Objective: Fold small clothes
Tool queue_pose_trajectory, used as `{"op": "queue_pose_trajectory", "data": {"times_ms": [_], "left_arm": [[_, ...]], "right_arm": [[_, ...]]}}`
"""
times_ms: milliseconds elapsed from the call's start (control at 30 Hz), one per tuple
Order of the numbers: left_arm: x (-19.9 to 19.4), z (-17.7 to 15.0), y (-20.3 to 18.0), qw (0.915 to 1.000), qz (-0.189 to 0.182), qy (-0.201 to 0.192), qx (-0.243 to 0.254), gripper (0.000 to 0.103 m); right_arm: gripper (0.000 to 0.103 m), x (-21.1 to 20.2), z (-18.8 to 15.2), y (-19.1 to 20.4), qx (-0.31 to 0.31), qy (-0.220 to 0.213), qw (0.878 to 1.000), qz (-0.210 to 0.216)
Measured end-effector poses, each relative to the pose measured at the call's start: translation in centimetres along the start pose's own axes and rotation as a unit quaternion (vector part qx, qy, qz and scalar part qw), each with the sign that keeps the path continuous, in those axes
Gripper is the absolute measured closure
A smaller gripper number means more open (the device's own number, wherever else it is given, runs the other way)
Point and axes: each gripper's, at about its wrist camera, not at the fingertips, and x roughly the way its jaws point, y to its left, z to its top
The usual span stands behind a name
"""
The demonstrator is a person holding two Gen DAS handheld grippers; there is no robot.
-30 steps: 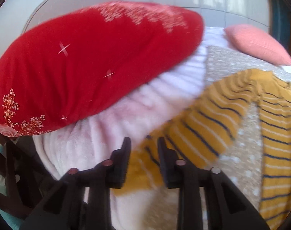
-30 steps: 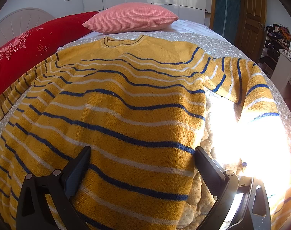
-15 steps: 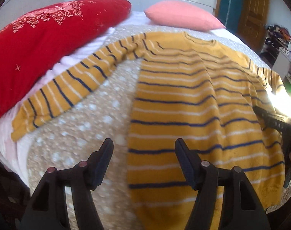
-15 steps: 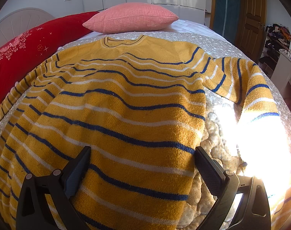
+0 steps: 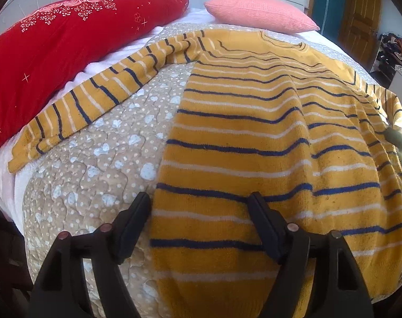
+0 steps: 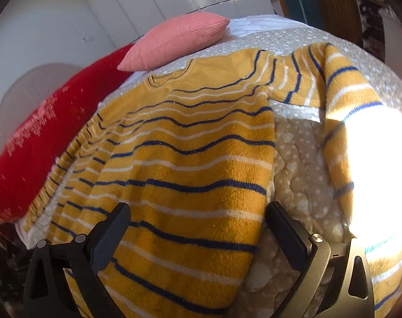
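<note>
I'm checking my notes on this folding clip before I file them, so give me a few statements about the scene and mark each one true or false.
1. The sweater lies spread flat on the quilt. True.
2. The left gripper is shut on the sweater's hem. False: its jaws stand open, straddling the sweater's side edge near the hem.
3. The right gripper is open. True.
4. One sleeve is already folded across the chest. False: it stretches out sideways toward the red pillow.
5. The pink pillow lies on top of the sweater. False: it sits beyond the collar, apart from it.
</note>
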Motion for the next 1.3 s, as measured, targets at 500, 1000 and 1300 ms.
{"op": "queue_pose_trajectory", "data": {"times_ms": [500,1000,1300], "left_arm": [[0.1,-0.2,0.2,0.9999,-0.010,-0.007,0.000,0.023],[0.3,-0.1,-0.1,1.0000,-0.008,-0.004,0.004,0.017],[0.1,-0.1,0.0,1.0000,-0.007,-0.006,0.001,0.016]], "right_arm": [[0.017,-10.3,-8.2,0.5,-0.044,-0.039,0.998,0.011],[0.074,-13.9,-7.1,-11.2,0.075,-0.082,0.978,-0.174],[0.082,-20.1,0.7,-19.0,0.125,-0.107,0.929,-0.333]]}}
